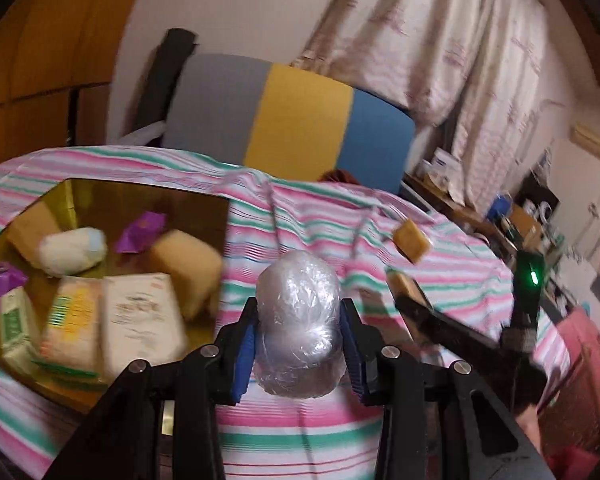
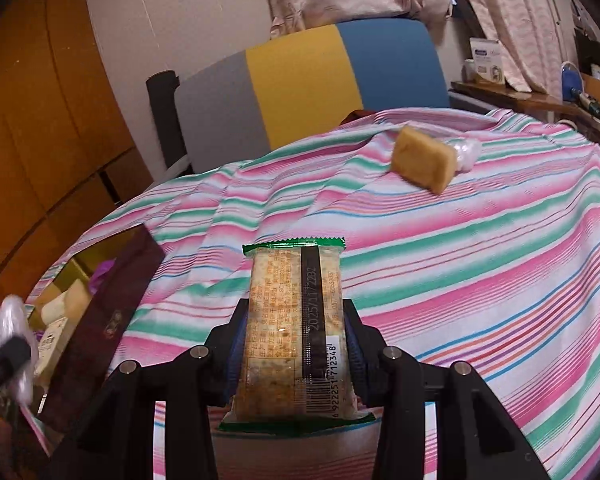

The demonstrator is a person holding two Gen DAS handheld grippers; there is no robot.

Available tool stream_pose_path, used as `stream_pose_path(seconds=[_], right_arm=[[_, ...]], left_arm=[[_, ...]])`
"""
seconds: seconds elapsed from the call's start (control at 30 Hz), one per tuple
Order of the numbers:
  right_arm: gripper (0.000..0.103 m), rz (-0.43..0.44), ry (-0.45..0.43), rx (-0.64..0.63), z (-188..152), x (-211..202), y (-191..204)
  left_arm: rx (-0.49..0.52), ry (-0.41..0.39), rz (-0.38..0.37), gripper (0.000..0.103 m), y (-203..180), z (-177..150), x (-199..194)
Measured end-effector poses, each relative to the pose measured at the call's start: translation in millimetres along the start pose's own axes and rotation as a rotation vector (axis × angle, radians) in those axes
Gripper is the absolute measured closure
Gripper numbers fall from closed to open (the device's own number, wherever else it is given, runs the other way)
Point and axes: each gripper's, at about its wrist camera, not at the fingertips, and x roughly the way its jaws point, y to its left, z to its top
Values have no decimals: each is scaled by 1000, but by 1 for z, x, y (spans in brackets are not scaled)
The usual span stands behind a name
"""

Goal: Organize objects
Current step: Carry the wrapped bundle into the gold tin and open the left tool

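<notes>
Since both claws are already loaded, this looks like the carry-to-the-box step of the tidy-up: the left claw (image 1: 300,328) is clamped tight on a plastic-wrapped ball (image 1: 298,320), held up over the striped cloth (image 1: 440,280) just beside the gold-lined box (image 1: 148,196), and the right claw (image 2: 296,344) is closed on a cracker packet (image 2: 296,332), also off the surface. The ball is whitish, wrapped in crinkly clear film, and looks squishy, so I'd guess it could slip. The packet is a long see-through sleeve with green crimped ends and a barcode facing up. Next move, I reckon, is swinging each one over the box and opening up only once it's above a free spot, since there's already a pile of packets in there. One yellow sponge-like block (image 2: 424,162) sits further back on the cloth.
</notes>
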Motion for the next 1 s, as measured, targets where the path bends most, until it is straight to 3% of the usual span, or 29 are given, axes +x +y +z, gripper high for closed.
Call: stream_pose_path(seconds=[0.27,0.43,0.7,0.77,0.87,1.0], right_arm=[[60,90,11,-21,-3,-7,38],[60,144,17,-55,-5,-12,66],[60,185,18,-99,-8,-20,98],[60,188,19,-107,-7,-19,102],[60,191,21,-112,-6,-20,107],[60,201,28,-116,-4,-17,111]], left_arm=[[-148,-23,79,64,65,33,-12],[-241,40,108,64,109,45,2],[-240,140,153,62,136,60,41],[-247,147,158,43,137,62,46],[-247,127,154,24,136,58,40],[-236,83,181,10,132,46,23]])
